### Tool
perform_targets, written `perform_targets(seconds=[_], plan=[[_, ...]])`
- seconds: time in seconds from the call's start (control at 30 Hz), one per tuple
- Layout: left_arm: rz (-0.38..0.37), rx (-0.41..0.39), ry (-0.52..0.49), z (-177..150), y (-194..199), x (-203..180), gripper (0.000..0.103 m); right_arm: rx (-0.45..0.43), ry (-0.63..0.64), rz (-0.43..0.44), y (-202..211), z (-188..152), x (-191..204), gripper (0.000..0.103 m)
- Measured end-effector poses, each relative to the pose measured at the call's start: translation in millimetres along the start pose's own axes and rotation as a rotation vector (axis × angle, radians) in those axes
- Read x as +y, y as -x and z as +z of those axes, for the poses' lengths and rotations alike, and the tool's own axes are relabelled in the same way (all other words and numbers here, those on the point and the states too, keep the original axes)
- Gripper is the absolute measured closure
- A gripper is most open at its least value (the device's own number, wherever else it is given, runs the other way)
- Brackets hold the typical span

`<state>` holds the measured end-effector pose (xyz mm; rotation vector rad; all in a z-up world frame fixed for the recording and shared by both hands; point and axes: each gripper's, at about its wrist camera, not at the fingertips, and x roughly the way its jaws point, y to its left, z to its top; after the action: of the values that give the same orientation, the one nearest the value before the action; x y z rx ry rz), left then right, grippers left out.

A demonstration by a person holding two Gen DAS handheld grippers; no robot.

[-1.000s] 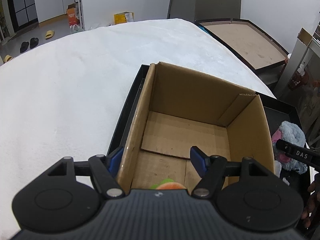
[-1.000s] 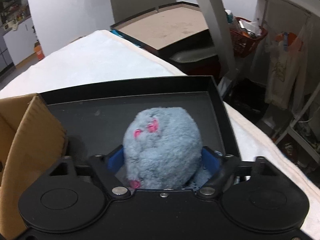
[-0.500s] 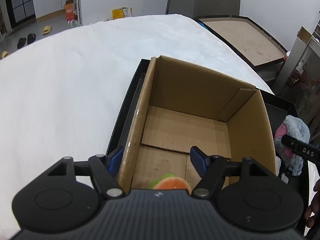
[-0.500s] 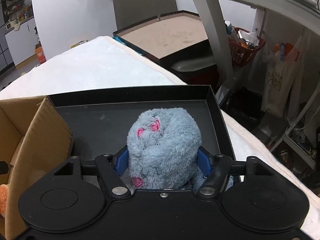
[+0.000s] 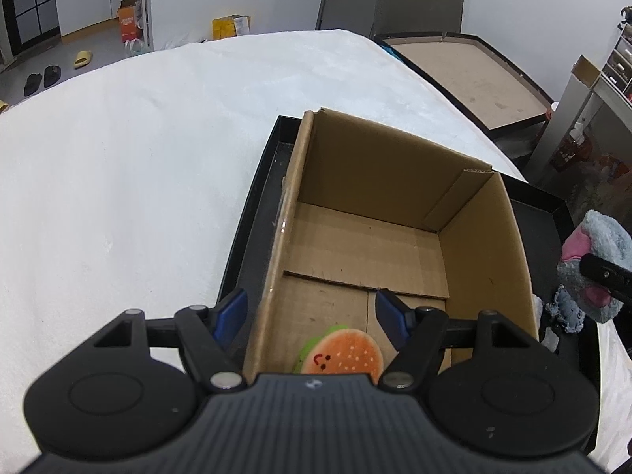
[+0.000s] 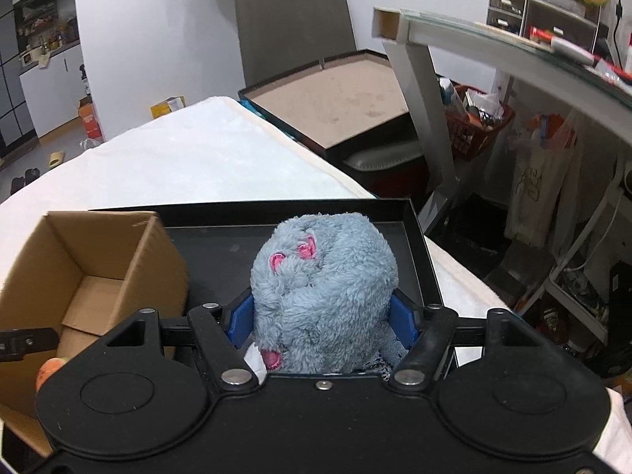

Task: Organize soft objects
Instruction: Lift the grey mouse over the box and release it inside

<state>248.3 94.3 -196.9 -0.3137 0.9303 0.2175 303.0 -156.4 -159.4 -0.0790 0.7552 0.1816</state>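
Moved: grey plush (image 6: 324,288) risen off the black tray (image 6: 418,237), right gripper (image 6: 324,322) fingers squeezed tighter on it.
Left gripper (image 5: 310,314): fingers wide, straddling the cardboard box (image 5: 395,181) near-left wall, gripping nothing.
Room: box mostly bare beyond burger plush (image 5: 341,355).

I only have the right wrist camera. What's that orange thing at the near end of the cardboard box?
Observer: A burger plush with a smiley face, lying on the floor of the cardboard box.
Operator: Anything else in the box?
Observer: No. The rest of the floor that shows is bare cardboard.
Operator: Where's the left gripper?
Observer: The left gripper straddles the box's near left wall with its jaws open, one side outside the box and the other inside, close to the burger.
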Motion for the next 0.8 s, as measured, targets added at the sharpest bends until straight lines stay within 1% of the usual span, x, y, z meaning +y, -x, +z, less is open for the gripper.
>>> perform_targets(seconds=[0.3, 0.53, 0.63, 0.8], plan=[[-0.026, -0.004, 0.003, -3.0, 4.7, 11.1, 0.036, -0.039, 0.017, 0.017, 31.8, 8.1, 20.3, 0.036], [-0.070, 0.002, 0.010, -3.7, 8.3, 19.4, 0.043, -0.040, 0.045, 0.032, 43.4, 11.1, 40.2, 0.036], [-0.099, 0.007, 0.027, -2.6, 10.9, 24.9, 0.047, -0.042, 0.061, 0.042, 47.0, 13.4, 51.7, 0.036], [-0.111, 0.011, 0.032, -1.9, 10.7, 30.6, 0.059, -0.046, 0.088, 0.064, 51.7, 15.6, 72.7, 0.036]])
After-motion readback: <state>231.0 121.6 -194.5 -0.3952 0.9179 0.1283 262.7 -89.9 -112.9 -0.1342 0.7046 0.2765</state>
